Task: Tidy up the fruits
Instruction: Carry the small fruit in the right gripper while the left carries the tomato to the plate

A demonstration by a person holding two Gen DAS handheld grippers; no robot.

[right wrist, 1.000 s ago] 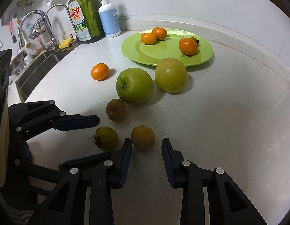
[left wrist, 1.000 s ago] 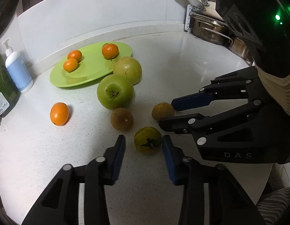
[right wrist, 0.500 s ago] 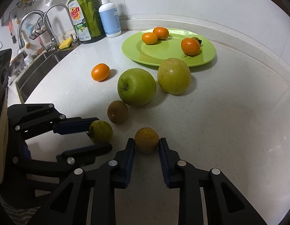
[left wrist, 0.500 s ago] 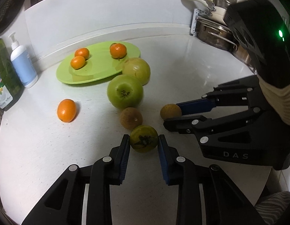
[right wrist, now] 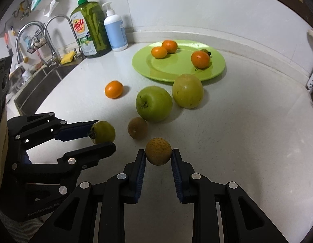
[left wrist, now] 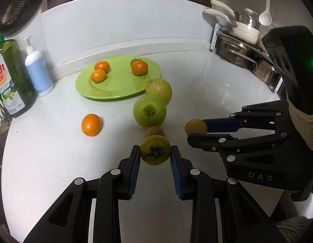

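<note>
My left gripper [left wrist: 155,154] is shut on a small green fruit with a dark stem [left wrist: 155,149], lifted slightly off the white counter. My right gripper [right wrist: 158,155] is shut on a small brown-yellow fruit [right wrist: 158,151]; the same fruit [left wrist: 195,126] shows in the left wrist view. A green plate [left wrist: 116,90] at the back holds three small oranges [left wrist: 139,67]. In front of it lie a yellow-green round fruit [left wrist: 159,90], a green apple [left wrist: 149,111], a brown kiwi-like fruit [right wrist: 137,127] and a loose orange [left wrist: 91,124].
A green dish soap bottle [right wrist: 89,28] and a blue pump bottle [right wrist: 115,32] stand at the back left beside a sink with taps [right wrist: 34,40]. Steel pots and a white pan [left wrist: 243,40] sit at the back right.
Both grippers closed from open onto their fruits. The left one then rose a little with the green fruit, which now hides part of the brown fruit behind it.
</note>
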